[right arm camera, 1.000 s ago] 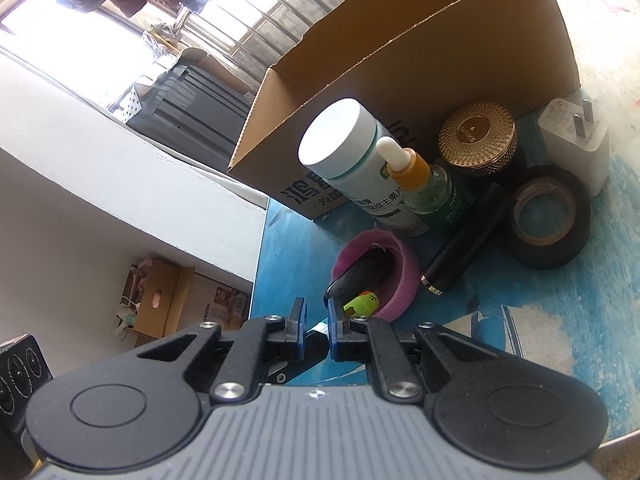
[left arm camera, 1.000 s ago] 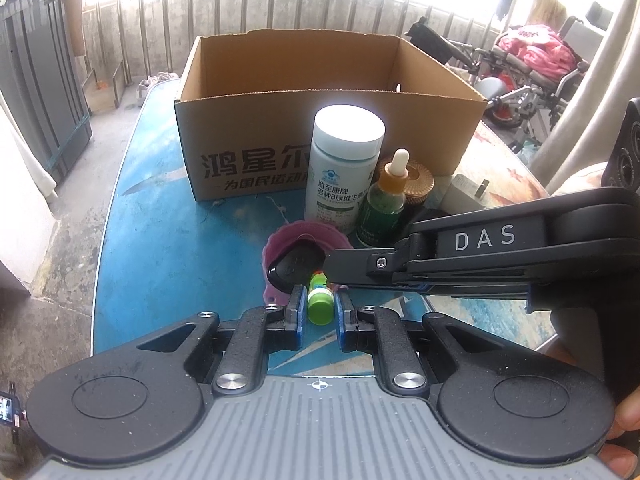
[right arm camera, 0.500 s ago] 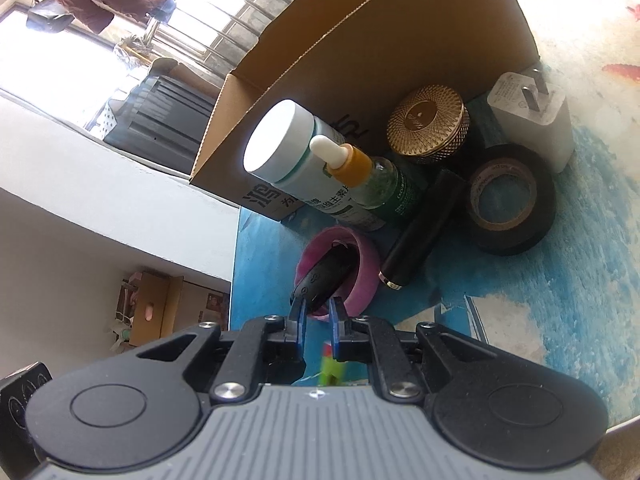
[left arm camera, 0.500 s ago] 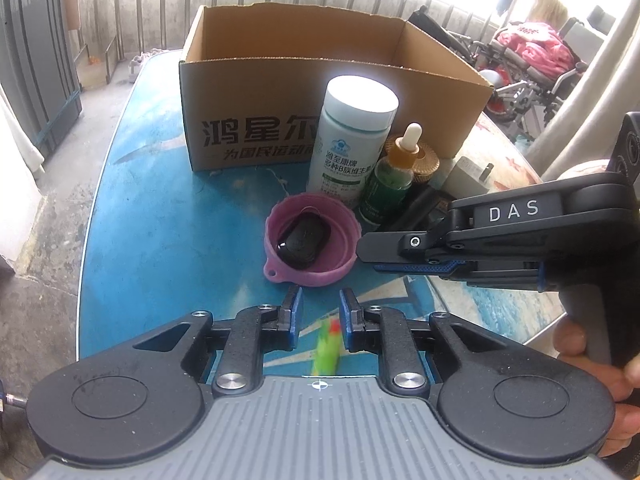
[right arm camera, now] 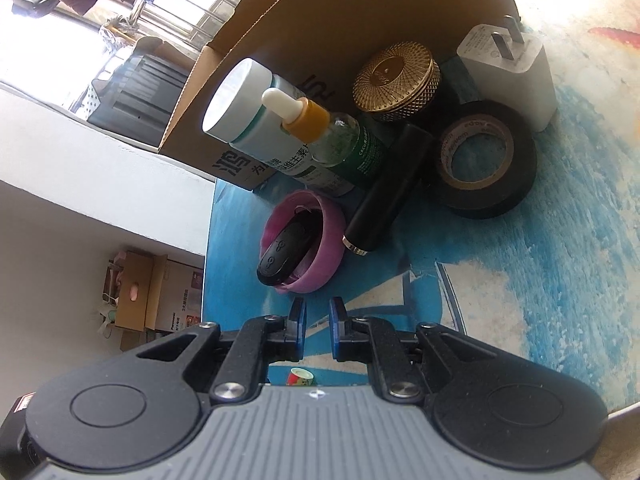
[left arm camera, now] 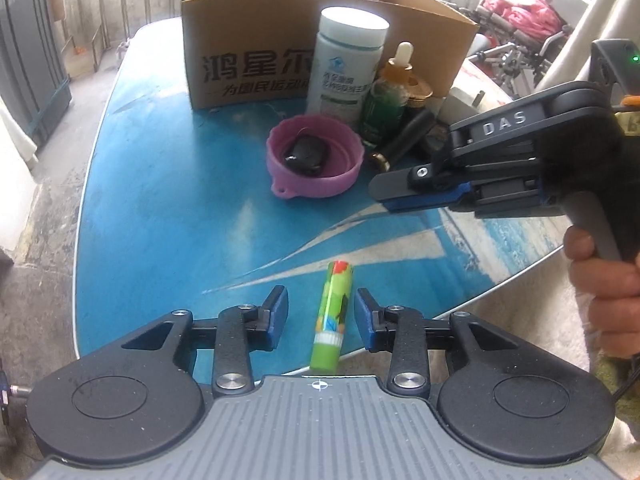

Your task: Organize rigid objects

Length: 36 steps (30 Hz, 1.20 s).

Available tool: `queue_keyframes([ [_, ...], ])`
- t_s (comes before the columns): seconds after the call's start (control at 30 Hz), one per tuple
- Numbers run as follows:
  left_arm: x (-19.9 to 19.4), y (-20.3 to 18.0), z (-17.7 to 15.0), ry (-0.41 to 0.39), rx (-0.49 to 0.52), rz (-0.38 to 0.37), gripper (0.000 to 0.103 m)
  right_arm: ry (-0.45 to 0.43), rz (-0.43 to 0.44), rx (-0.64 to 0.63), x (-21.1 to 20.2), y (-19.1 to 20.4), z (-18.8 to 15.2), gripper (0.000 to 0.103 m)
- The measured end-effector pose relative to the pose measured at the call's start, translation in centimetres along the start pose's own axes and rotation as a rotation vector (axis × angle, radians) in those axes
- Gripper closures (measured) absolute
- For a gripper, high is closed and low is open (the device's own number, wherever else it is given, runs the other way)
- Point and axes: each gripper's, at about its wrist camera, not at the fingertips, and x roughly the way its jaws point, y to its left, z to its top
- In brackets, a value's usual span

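— Looking at the left gripper (left arm camera: 321, 312), is it holding the green tube (left arm camera: 333, 317) or not?

— Not holding. Its jaws are opening, the tube lies between them on the blue table (left arm camera: 160, 200), and neither pad presses on it. My guess is the tube is being set down at the near edge, apart from the cluster.

— And the cluster?

— Packed against the front wall of the cardboard box (left arm camera: 248, 64): a white bottle (left arm camera: 348, 60), a dropper bottle (right arm camera: 324, 136), a gold cap (right arm camera: 396, 80), a black tube (right arm camera: 384, 196), a tape roll (right arm camera: 480, 160) and a white charger (right arm camera: 508, 68). The pink bowl (left arm camera: 316, 160) sits just in front with a black key fob (right arm camera: 286, 252) inside. Probably all staged for the box, which looks empty from what shows.

— What about the right gripper (right arm camera: 318, 330)?

— Jaws nearly together, nothing between them. It hangs above the table, tilted down, tips toward the pink bowl, a hand (left arm camera: 604, 292) wrapped round its grip.

— Left one's pose?

— Pitched steeply down, low over the table edge, the tube lined up along its fingers.
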Motion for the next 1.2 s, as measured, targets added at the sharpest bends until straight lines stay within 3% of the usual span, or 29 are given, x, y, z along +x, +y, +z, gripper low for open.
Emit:
queue_keyframes([
  [0.27, 0.5, -0.7, -0.1, 0.026, 0.045, 0.045, 0.071, 0.011, 0.007, -0.023, -0.3, 0.6, -0.4, 0.090],
  [0.4, 0.5, -0.8, -0.1, 0.027, 0.049, 0.070, 0.088, 0.044, 0.025, -0.016, -0.1, 0.6, -1.1, 0.090],
  [0.73, -1.0, -1.0, 0.8, -0.047, 0.007, 0.053, 0.089, 0.128, 0.089, 0.009, 1.9, 1.7, -2.8, 0.089],
  [1.0, -4.1, -1.2, 4.6, -0.177, 0.012, 0.051, 0.089, 0.018, 0.167, -0.029, -1.2, 4.3, -0.5, 0.088],
  [1.2, -6.0, -1.1, 10.2, -0.266, 0.017, 0.043, 0.089, -0.065, 0.209, -0.087, -3.6, 7.6, 4.3, 0.088],
])
